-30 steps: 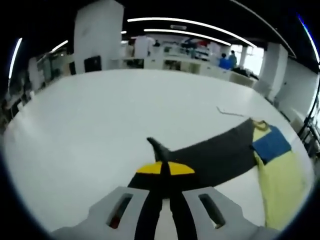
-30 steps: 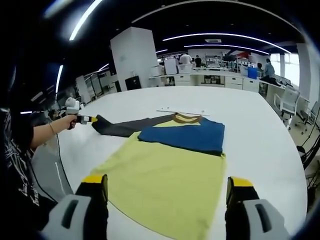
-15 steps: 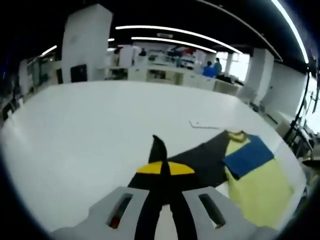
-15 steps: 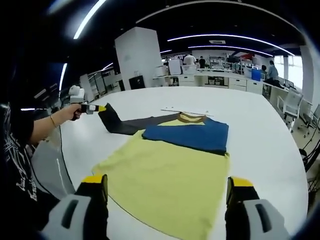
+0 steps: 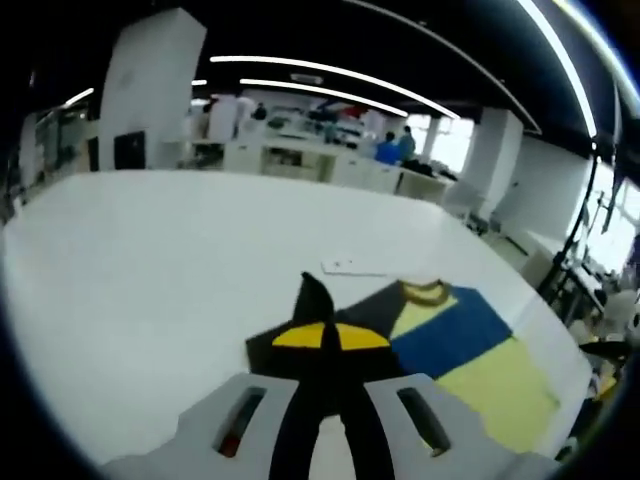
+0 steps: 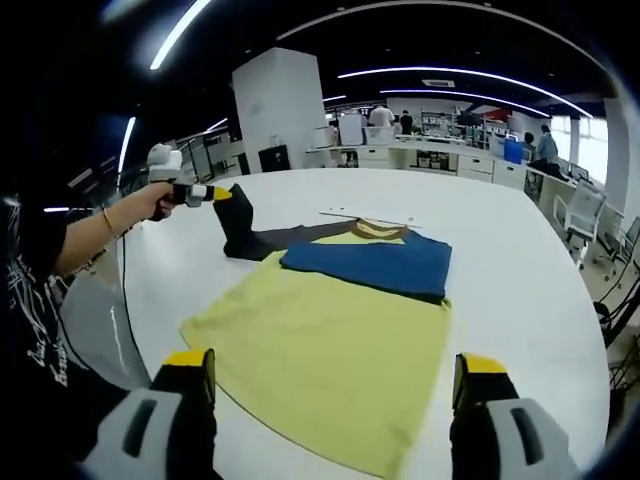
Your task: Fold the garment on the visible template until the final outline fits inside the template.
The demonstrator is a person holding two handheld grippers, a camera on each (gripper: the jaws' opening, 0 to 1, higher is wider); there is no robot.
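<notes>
Near bench (image 6: 520,260) middle, garment (image 6: 330,340) lying flat: soft, light, limp. Left hand-held gripper (image 5: 320,335) pinching dark sleeve (image 6: 245,235) tip; right hand-held gripper (image 6: 335,375) spread. Best gripped at edges.

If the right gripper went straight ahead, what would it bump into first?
Probably the yellow part of the garment, which lies flat on the white table just ahead of the open right gripper. Depth is hard to judge, so it might skim above the cloth.
</notes>
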